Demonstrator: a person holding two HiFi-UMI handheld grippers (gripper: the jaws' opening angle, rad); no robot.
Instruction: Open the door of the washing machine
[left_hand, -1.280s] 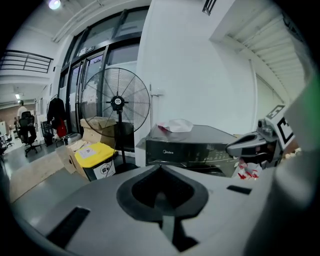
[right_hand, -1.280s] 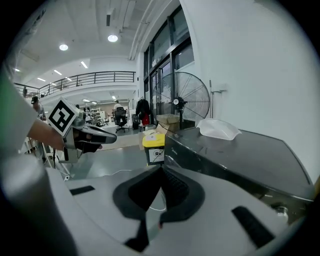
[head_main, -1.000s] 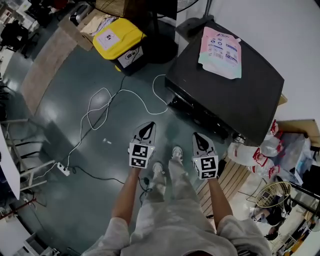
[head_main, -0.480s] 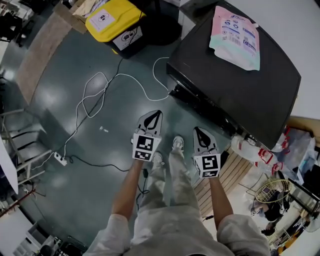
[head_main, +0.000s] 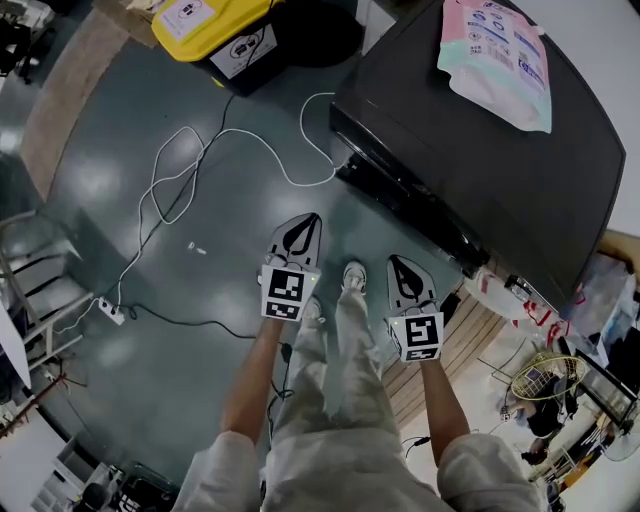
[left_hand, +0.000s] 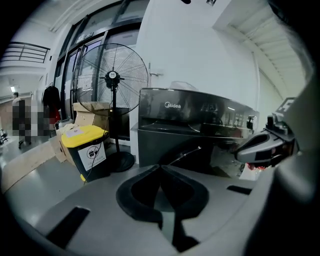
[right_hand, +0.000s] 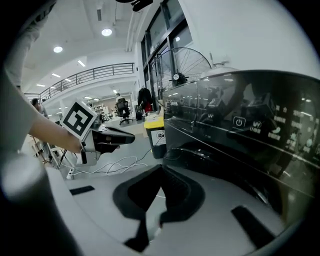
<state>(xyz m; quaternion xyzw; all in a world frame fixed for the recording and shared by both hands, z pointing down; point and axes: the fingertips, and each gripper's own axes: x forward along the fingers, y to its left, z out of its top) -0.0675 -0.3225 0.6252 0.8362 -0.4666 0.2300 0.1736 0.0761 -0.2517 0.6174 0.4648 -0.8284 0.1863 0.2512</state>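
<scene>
The dark washing machine (head_main: 480, 150) stands at the upper right of the head view, with a pink and white bag (head_main: 495, 55) lying on its top. Its front with the round door (right_hand: 205, 152) faces me and the door looks closed. My left gripper (head_main: 303, 228) is shut and empty, over the floor short of the machine's front. My right gripper (head_main: 398, 268) is level with it, also shut and empty, nearer the machine's front. In the left gripper view the jaws (left_hand: 160, 166) meet with the machine (left_hand: 195, 125) ahead. The right gripper (right_hand: 161, 168) sits close beside the control panel.
A yellow-lidded bin (head_main: 215, 30) stands at the top left and a pedestal fan (left_hand: 112, 80) beside it. A white cable (head_main: 200, 170) loops over the green floor to a power strip (head_main: 108, 312). A wooden pallet (head_main: 470, 345) and bags lie to the right of my legs.
The washing machine has grown larger in the head view and the bin has slid up toward the top edge. Both grippers stay shut side by side, now lower toward the floor.
</scene>
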